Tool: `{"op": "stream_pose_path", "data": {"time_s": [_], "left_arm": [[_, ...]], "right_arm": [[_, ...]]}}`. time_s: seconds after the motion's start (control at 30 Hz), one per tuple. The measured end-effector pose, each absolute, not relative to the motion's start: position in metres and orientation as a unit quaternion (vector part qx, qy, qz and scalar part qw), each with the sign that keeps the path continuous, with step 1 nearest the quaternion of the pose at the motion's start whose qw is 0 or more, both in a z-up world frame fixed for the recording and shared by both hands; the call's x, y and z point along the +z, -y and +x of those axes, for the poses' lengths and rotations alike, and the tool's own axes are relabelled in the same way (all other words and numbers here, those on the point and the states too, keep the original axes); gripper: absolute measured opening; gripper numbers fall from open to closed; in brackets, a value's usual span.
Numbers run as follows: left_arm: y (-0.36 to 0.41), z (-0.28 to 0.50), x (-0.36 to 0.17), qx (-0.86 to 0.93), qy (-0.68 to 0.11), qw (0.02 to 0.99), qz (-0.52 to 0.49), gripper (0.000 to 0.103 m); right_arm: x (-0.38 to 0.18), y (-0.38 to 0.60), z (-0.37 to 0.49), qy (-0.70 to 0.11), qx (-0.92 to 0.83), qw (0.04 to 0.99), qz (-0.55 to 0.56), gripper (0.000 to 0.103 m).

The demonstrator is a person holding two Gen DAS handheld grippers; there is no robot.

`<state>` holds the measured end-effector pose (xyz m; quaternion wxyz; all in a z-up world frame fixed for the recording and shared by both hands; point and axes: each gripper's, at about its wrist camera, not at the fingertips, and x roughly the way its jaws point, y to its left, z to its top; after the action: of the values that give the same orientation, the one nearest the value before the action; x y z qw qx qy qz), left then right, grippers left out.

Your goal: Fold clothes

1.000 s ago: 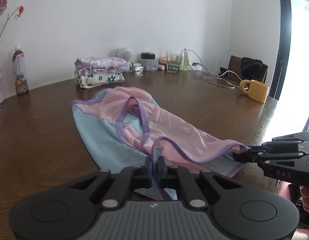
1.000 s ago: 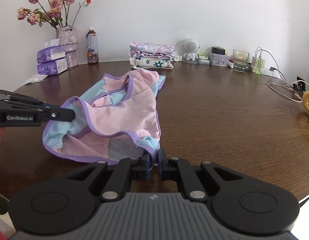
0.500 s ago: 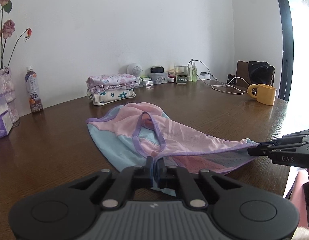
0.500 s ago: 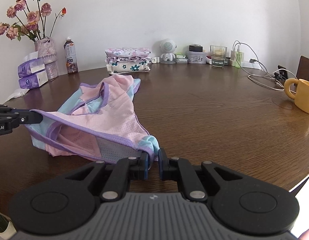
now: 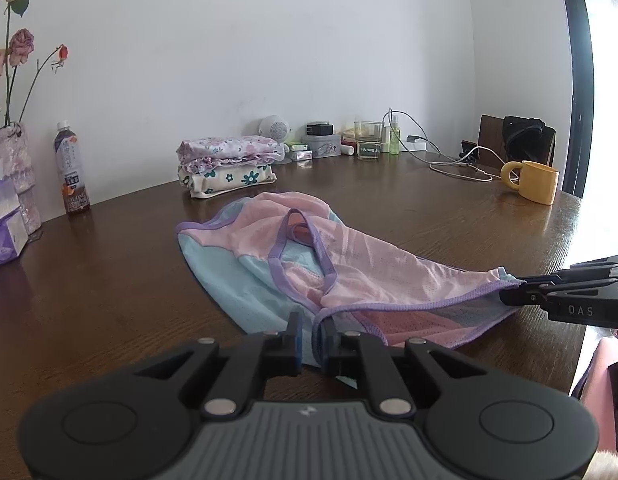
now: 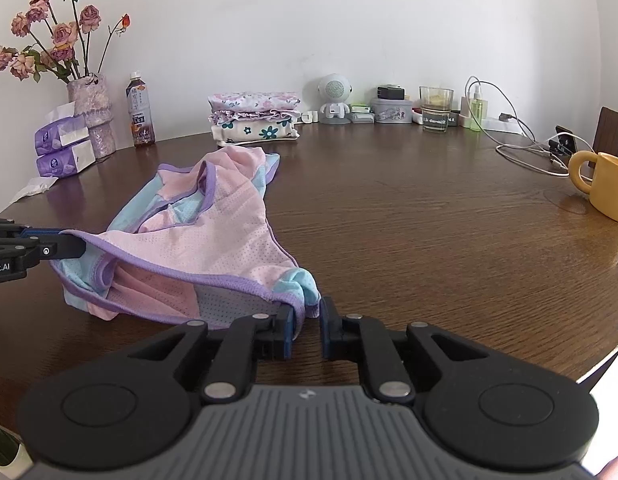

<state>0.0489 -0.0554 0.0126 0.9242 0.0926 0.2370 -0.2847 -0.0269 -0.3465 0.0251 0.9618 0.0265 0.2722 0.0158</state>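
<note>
A pink, pale blue and purple-trimmed garment [image 5: 317, 268] lies spread on the brown wooden table [image 5: 89, 280], its far end pointing toward 12 o'clock and its near hem stretched between the two grippers. In the left wrist view the left gripper [image 5: 312, 340] sits at 6 o'clock with its jaws a narrow gap apart; the purple hem runs between the pads, and it cannot be told whether they pinch it. The right gripper [image 5: 509, 296] enters at 3 o'clock, its tips at the other hem corner. In the right wrist view the right gripper [image 6: 307, 328] shows a narrow gap, with the garment [image 6: 205, 240] corner against the left pad only. A folded stack of floral clothes [image 6: 255, 118] rests at 12 o'clock near the wall, a yellow mug [image 6: 605, 188] at 3 o'clock, a bottle [image 6: 140, 112] and a vase of roses [image 6: 91, 108] at 10 o'clock
</note>
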Motion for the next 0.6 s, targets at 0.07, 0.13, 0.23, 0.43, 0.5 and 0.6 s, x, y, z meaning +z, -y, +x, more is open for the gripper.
{"op": "stream_pose_path", "data": {"time_s": [0.07,0.13,0.23,0.43,0.5,0.6], "left_arm": [[0.055,0.05,0.012,-0.286,-0.238,0.924,0.09,0.009],[0.055,0.049,0.012,-0.288,-0.238,0.923,0.088,0.006],[0.055,0.049,0.011,-0.29,-0.24,0.922,0.087,0.006],[0.053,0.053,0.005,-0.29,-0.258,0.919,0.07,0.006],[0.051,0.054,0.003,-0.287,-0.264,0.919,0.063,0.007],[0.05,0.054,0.001,-0.286,-0.269,0.918,0.058,0.007]], "right_arm": [[0.025,0.346,-0.027,-0.272,0.017,0.962,0.025,0.011],[0.024,0.345,-0.026,-0.274,0.019,0.961,0.023,0.011],[0.023,0.343,-0.026,-0.276,0.022,0.961,0.018,0.01],[0.021,0.342,-0.027,-0.272,0.025,0.962,0.017,0.01],[0.02,0.343,-0.027,-0.27,0.026,0.962,0.019,0.01],[0.02,0.341,-0.028,-0.268,0.025,0.963,0.016,0.01]]}}
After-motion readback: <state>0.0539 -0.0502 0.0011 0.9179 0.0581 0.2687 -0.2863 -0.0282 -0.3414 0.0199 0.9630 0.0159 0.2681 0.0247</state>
